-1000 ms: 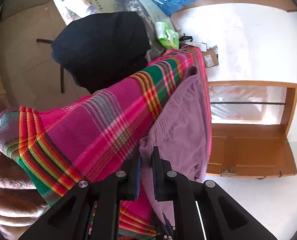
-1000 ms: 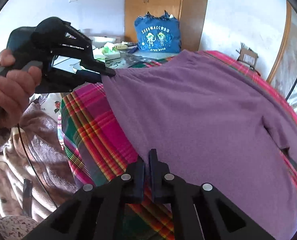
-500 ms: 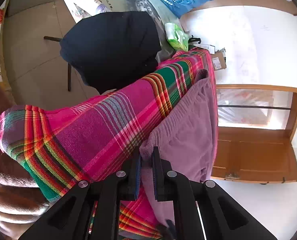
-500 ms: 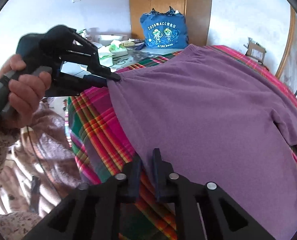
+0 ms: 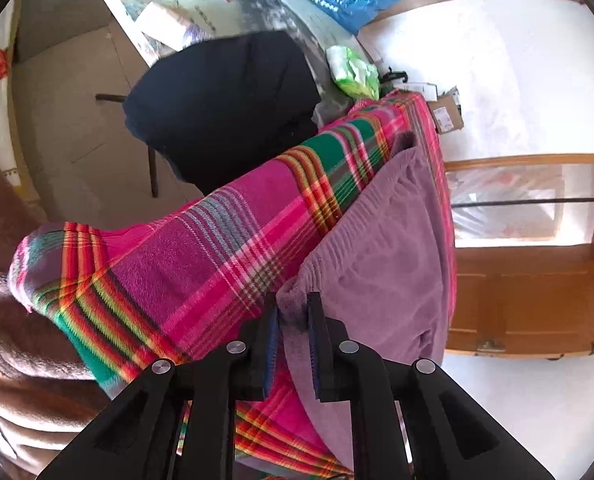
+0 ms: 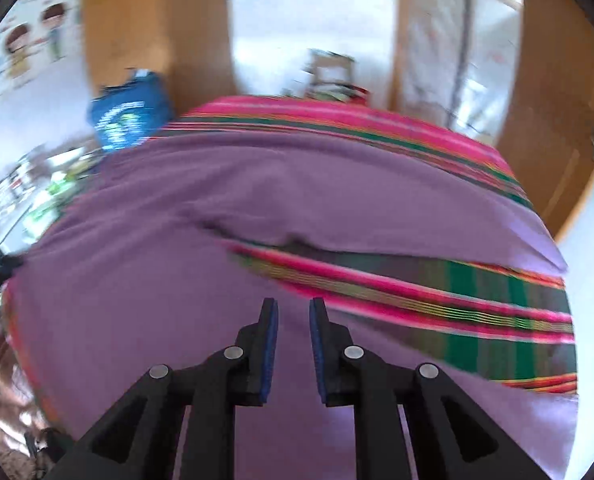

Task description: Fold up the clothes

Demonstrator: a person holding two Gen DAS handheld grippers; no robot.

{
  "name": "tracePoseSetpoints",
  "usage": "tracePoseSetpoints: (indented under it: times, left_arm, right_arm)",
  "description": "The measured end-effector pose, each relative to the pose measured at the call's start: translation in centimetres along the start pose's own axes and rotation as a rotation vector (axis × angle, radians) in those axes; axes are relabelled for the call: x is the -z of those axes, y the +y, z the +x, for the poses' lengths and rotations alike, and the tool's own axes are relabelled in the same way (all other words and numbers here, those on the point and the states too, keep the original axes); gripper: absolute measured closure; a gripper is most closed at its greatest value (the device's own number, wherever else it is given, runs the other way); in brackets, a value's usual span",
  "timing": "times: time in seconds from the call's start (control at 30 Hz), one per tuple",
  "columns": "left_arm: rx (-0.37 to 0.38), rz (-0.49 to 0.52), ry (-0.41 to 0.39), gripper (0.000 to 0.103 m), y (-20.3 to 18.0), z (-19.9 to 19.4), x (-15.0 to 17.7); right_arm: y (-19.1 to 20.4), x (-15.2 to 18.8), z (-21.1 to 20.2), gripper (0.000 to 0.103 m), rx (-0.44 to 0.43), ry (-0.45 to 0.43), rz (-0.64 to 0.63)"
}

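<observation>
The purple garment [image 5: 385,248] is lying spread over the plaid blanket [image 5: 201,264]. The left gripper [image 5: 293,312] is pinching a bunched corner of it. In a blurred view, the right gripper [image 6: 293,320] is hovering above the cloth, apparently holding nothing, fingers slightly parted.

The whole right wrist view is smeared with motion blur. Behind the purple shirt [image 6: 297,200], the blue bag [image 6: 131,114] has unreadable print, and clutter left of it is indistinct.
</observation>
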State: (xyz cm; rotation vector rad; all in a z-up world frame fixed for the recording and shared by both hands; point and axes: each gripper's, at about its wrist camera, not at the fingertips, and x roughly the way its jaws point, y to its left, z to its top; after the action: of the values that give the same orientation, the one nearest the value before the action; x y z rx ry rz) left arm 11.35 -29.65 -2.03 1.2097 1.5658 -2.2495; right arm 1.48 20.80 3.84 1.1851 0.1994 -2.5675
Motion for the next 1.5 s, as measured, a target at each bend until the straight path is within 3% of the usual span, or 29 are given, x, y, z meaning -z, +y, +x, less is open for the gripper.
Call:
tracePoseSetpoints:
  times: [0.07,0.23,0.4,0.53,0.67,0.93,1.1,1.17,1.5]
  left_arm:
    - [-0.017,0.035,-0.041,0.089,-1.2,-0.7,0.3]
    - [-0.058,0.121,-0.144,0.086,-4.2,-2.4,1.2]
    - [-0.065,0.121,-0.179,0.083,-5.9,-2.7,1.2]
    - [-0.085,0.247,-0.139,0.080,-8.4,-0.4,2.6]
    - [-0.023,0.340,0.006,0.077,-10.3,3.6,4.4]
    - [-0.026,0.531,0.248,0.077,-13.8,11.0,9.0]
    - [-0.022,0.514,0.287,0.077,-13.1,12.0,9.3]
    - [-0.021,0.507,0.303,0.077,-12.7,12.4,9.4]
    - [0.024,0.501,0.309,0.077,-12.0,11.9,9.2]
  right_arm:
    - [-1.2,-0.2,0.8,0.087,0.009,0.018,-0.018]
    - [-0.6,-0.5,1.8,0.087,-0.088,0.041,-0.115]
    - [1.2,-0.6,3.4,0.087,-0.126,0.081,-0.235]
    - [1.5,-0.3,4.1,0.079,-0.146,0.102,-0.292]
    - [1.5,-0.6,4.6,0.073,-0.174,0.108,-0.314]
    - [1.8,-0.8,4.9,0.079,-0.234,0.101,-0.341]
    - [1.7,-1.0,4.9,0.085,-0.234,0.114,-0.344]
    - [1.3,-1.3,5.1,0.098,-0.237,0.124,-0.316]
    - [-1.3,-2.4,5.2,0.100,-0.203,0.092,-0.157]
